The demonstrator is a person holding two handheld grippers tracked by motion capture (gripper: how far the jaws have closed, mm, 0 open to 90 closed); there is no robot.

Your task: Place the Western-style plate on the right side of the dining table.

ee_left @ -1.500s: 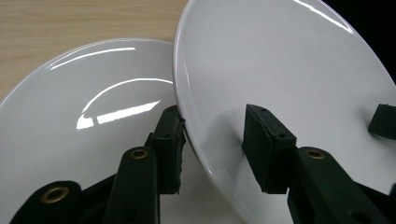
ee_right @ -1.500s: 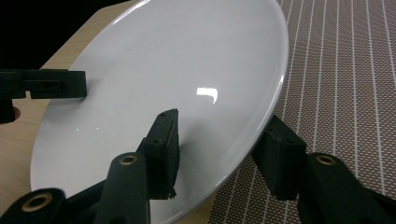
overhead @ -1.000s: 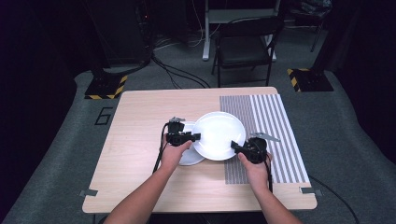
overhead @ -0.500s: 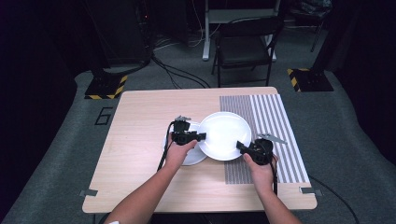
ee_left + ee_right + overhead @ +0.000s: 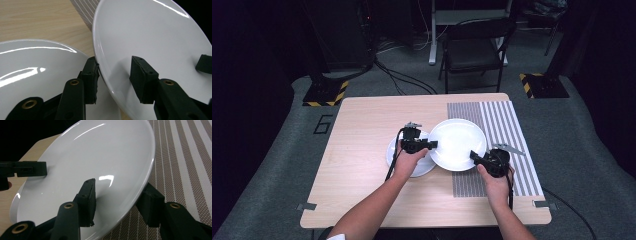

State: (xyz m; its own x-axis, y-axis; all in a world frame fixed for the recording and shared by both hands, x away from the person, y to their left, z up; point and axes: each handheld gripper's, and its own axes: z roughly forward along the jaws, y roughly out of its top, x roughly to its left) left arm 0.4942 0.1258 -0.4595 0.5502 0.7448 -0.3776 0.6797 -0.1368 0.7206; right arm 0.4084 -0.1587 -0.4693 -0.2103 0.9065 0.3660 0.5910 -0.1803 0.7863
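One mark to read here: a large dark numeral "6" [image 5: 323, 123] on the grey carpeted floor [image 5: 272, 165], just off the left edge of the light wooden table [image 5: 362, 150], level with its far half. The white plates, the striped mat and the black grippers carry no lettering that can be made out.

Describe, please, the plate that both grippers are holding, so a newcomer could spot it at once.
On the light wooden table, look where the bare wood meets the striped grey placemat. The larger round white plate is there, tilted and clamped at opposite rims. Its neighbour, the smaller white plate, lies flat and partly beneath it.
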